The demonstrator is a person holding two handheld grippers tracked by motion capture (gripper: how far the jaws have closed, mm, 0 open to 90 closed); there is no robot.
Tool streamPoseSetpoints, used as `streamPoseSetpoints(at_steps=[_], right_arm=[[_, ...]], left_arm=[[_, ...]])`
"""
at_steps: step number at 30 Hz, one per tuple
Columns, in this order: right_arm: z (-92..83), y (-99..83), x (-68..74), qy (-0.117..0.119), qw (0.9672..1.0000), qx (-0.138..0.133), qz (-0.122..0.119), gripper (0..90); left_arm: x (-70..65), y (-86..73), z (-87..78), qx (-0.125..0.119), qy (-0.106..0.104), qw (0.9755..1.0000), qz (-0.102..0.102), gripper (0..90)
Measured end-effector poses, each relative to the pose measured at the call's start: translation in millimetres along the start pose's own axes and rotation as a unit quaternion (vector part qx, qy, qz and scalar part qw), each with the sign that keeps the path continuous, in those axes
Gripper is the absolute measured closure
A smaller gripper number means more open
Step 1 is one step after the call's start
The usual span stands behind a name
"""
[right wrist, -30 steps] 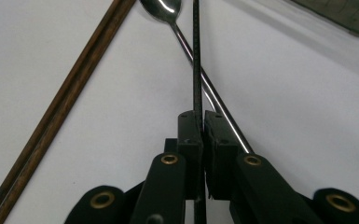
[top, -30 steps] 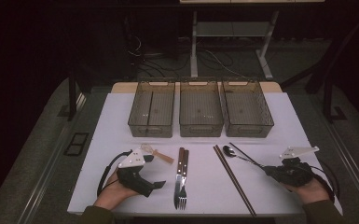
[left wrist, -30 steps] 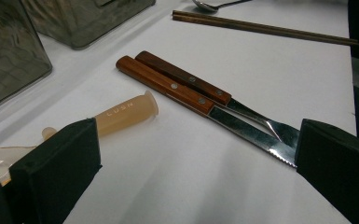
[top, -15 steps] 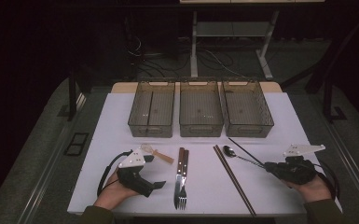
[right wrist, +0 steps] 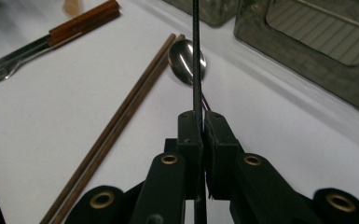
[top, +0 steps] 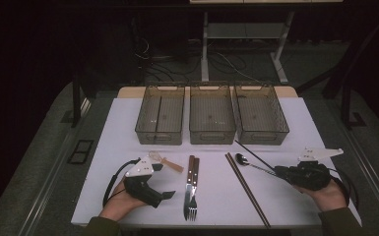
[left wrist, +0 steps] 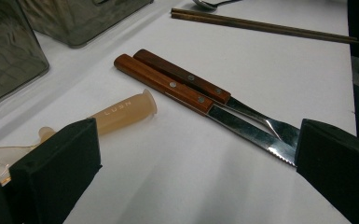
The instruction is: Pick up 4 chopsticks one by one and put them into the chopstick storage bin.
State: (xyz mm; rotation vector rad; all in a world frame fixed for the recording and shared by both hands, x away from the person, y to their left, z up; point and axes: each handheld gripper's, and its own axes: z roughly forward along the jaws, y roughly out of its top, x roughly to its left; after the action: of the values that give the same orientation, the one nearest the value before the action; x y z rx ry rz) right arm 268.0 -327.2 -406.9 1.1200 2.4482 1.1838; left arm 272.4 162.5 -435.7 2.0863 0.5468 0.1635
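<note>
The right tongs (right wrist: 200,135) are pinched tight on a thin dark rod (right wrist: 196,56), one of a dark pair of chopsticks by the look of it. It sticks straight up the middle of the right gripper view, crossing over the spoon (right wrist: 187,60). In the high view the right tongs (top: 281,173) sit at lower right, and the rod (top: 253,155) now angles up and left off the desk (top: 216,206) toward the rightmost bin (top: 261,114). Compared with a second ago, that hand has crept a bit toward the right edge and the rod is lifted clear, so I'd say the pickup is done and a drop into one of the bins comes next.

The left tongs (top: 167,195) at lower left are spread wide with nothing between them, same spot as before. The knife and fork (left wrist: 205,95), brown chopsticks (top: 246,189) and whisk (top: 165,161) haven't budged.
</note>
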Motion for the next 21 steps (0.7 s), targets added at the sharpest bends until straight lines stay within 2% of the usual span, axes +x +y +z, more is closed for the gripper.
streamPoseSetpoints(at_steps=[6,21], right_arm=[[4.0,11.2,1.0,0.008,0.9998,-0.01,-0.013,86.0],[9.3,36.2,1.4,0.017,0.999,-0.037,-0.021,86.0]], left_arm=[[0.1,-0.1,0.5,-0.001,0.001,1.0,-0.004,0.0],[0.0,-0.2,0.6,0.0,0.001,1.0,-0.004,0.0]])
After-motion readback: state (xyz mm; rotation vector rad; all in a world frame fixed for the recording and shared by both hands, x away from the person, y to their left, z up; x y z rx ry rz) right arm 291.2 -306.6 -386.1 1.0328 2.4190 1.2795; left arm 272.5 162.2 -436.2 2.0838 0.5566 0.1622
